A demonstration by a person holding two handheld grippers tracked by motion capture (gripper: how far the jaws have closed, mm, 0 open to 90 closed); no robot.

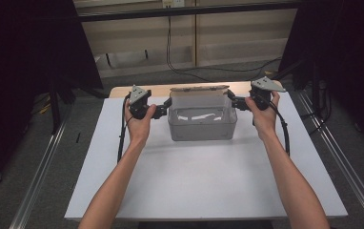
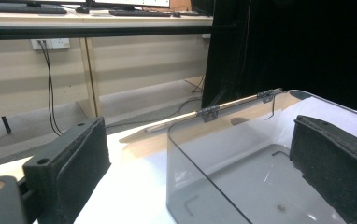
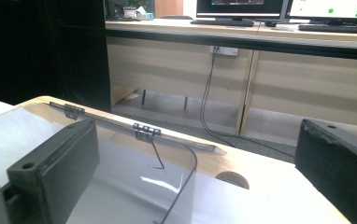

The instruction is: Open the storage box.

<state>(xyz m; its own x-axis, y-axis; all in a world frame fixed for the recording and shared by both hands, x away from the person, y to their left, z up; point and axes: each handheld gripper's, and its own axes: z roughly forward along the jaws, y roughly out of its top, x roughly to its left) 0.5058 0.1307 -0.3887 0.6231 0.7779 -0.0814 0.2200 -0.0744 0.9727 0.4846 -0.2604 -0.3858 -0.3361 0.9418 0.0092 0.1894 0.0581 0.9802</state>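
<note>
Clear grey plastic makes up the box (image 1: 202, 123), which stands toward the far middle of the white desk (image 1: 204, 181), its wooden lid (image 1: 199, 89) swung back on two dark hinges along the far edge. Nearest in the high view, both forearms reach in from the bottom. The left tool (image 1: 163, 110) sits at the box's left end wall and the right tool (image 1: 230, 101) at its right end wall. In the left gripper view the jaws stand wide, one pad (image 2: 76, 165) outside the wall and the other inside the box; nothing is pinched yet. The right gripper view shows the same: jaws wide apart, the left pad (image 3: 62, 161) inside the box, the right one outside over the desk. The box (image 2: 242, 172) looks empty apart from a small speck on its floor. Beyond the desk lie a pale wall, trailing cables and a bench with monitors.

The step in hand looks like taking hold of both end walls at once. Next, each tool would need to narrow squarely onto its wall, evenly, before any lift or shift, or the smooth plastic may slip or tilt.
</note>
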